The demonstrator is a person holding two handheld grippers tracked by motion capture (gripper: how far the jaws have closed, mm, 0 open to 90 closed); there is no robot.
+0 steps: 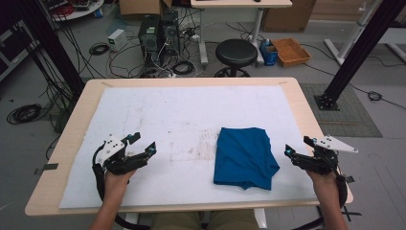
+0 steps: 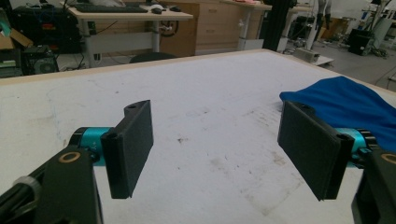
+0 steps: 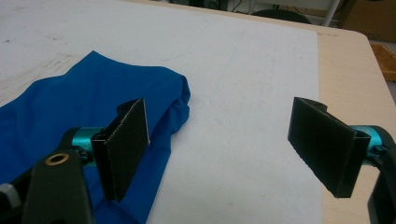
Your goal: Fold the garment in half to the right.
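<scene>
We hold both tongs, left and right, apart and empty, flanking the folded blue cloth on the desk, probably poised to grasp it.

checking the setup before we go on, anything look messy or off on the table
Mostly tidy. The white mat carries dark smudges and scuff marks near its middle, left of the blue cloth. The cloth is folded loosely, with uneven, rumpled lower edges. Both tongs are open and apart from it.
</scene>
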